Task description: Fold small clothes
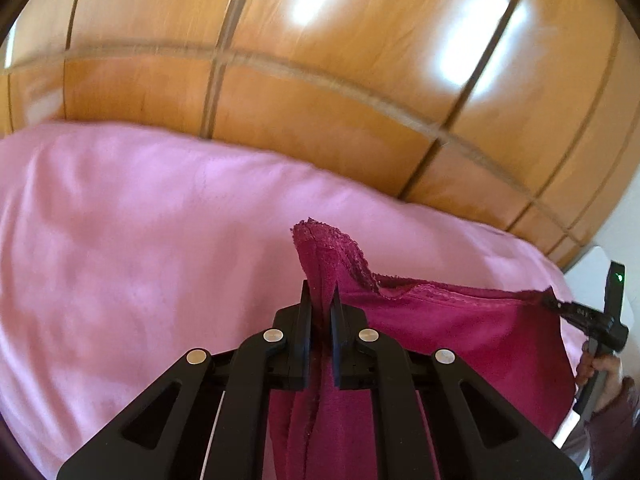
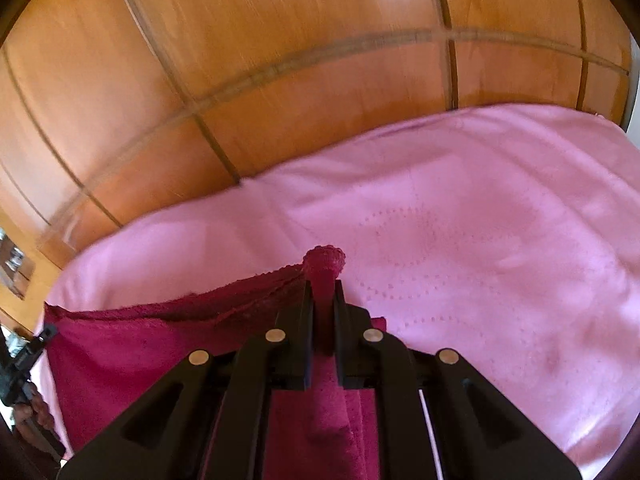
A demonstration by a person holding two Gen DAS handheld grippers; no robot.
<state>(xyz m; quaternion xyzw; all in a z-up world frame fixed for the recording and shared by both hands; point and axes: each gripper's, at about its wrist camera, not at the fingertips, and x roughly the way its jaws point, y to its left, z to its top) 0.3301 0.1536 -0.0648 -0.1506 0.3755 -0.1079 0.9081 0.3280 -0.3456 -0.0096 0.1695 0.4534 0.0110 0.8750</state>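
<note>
Glossy orange-brown wooden wardrobe panels (image 1: pixel 320 80) — bright light reflections, pink bedspread (image 2: pixel 480 220) below

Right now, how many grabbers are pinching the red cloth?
2. The left gripper pinches one corner of the red cloth; the right gripper pinches the other corner, over the pink blanket. Nothing else holds it in view.

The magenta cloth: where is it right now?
The magenta cloth hangs stretched between the left gripper and right gripper, above the pink bedspread.
</note>
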